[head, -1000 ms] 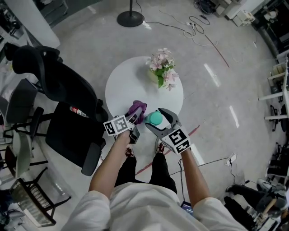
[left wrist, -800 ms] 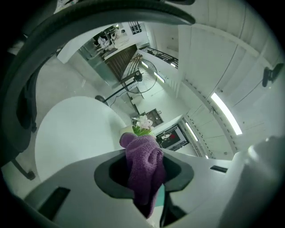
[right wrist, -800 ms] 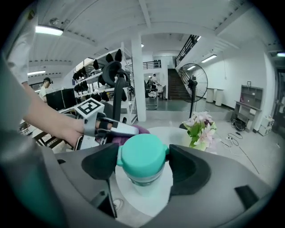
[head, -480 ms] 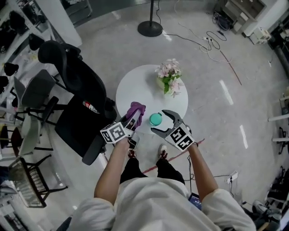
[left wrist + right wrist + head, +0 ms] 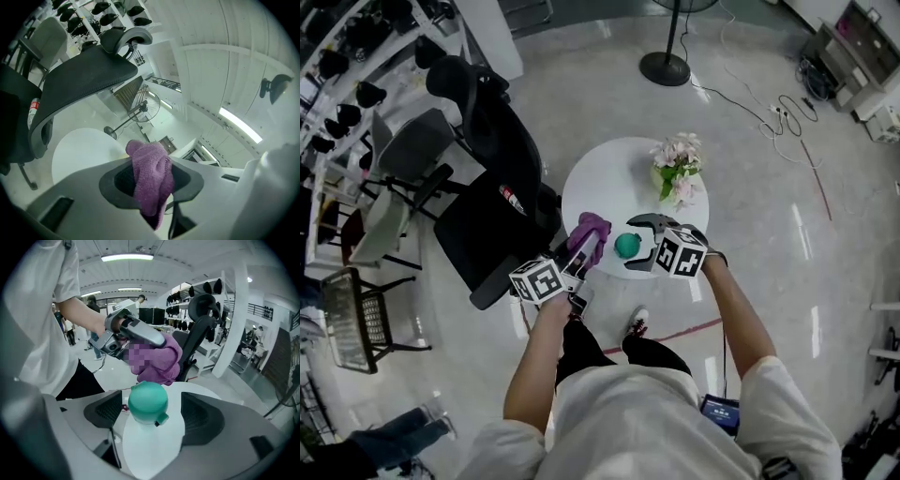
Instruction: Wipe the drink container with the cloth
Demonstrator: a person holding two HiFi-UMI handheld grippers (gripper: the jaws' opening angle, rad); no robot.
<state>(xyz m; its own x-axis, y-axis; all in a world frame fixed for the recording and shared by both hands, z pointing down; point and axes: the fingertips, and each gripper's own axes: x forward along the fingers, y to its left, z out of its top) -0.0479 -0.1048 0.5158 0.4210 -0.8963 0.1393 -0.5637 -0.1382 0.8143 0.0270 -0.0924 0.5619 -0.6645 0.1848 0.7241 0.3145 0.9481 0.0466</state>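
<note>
Your left tongs (image 5: 578, 251) clench cloth (image 5: 591, 228) mid-frame. Your right tongs (image 5: 639, 244), just opened wide, straddle drink container (image 5: 149, 423) on bench (image 5: 605, 183), not gripping. Wiping looks yet to start.

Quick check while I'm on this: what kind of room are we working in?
Probably a lab or office workspace: a black office chair beside the round white table, a pedestal fan, and loose cables across the polished floor.

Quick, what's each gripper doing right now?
Left gripper: closed on the purple cloth.
Right gripper: open, fingers just widened; drink bottle between them, ungripped.
</note>
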